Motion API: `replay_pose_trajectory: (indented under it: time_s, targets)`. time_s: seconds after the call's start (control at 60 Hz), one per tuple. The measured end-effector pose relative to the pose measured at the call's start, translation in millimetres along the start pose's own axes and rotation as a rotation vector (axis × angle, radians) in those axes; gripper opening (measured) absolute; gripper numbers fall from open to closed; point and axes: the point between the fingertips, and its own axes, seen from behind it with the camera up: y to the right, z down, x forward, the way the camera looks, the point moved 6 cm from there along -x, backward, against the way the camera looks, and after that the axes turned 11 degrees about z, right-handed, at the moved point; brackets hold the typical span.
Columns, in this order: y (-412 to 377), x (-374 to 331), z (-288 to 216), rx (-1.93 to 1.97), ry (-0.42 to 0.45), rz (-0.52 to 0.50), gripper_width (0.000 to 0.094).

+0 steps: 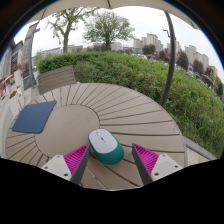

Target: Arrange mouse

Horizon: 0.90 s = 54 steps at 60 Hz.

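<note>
Tongs [108, 160] wide open, holding nothing. Mouse [105, 146] on bench [130, 112] between the pads; we judge it light, rigid, slick-shelled: pinch its flanks.

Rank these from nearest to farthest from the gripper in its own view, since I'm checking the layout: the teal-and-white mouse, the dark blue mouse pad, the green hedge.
1. The teal-and-white mouse, on the round slatted table between the open fingers.
2. The dark blue mouse pad, ahead to the left.
3. The green hedge, beyond the table.
</note>
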Motion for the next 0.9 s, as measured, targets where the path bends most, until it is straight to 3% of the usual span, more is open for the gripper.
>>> replay_pose_trajectory:
  time_s: [0.233,0.467,0.5,0.517,0.55,0.717,0.9]
  targets:
    - [1,26,-17,0.02,-0.016,-0.007,0.0846]
    - [6,30,-20,0.042,-0.035,0.017,0.0777]
    - [7,30,-20,0.032,-0.036,0.02,0.0735]
    - [6,30,-20,0.028,-0.037,0.019,0.0668]
    - [6,30,-21,0.015,-0.041,0.017,0.0448]
    - [9,20,-35,0.033,-0.092,0.04,0.041]
    - [-50,-27,-122,0.064,-0.025,-0.046,0.0409]
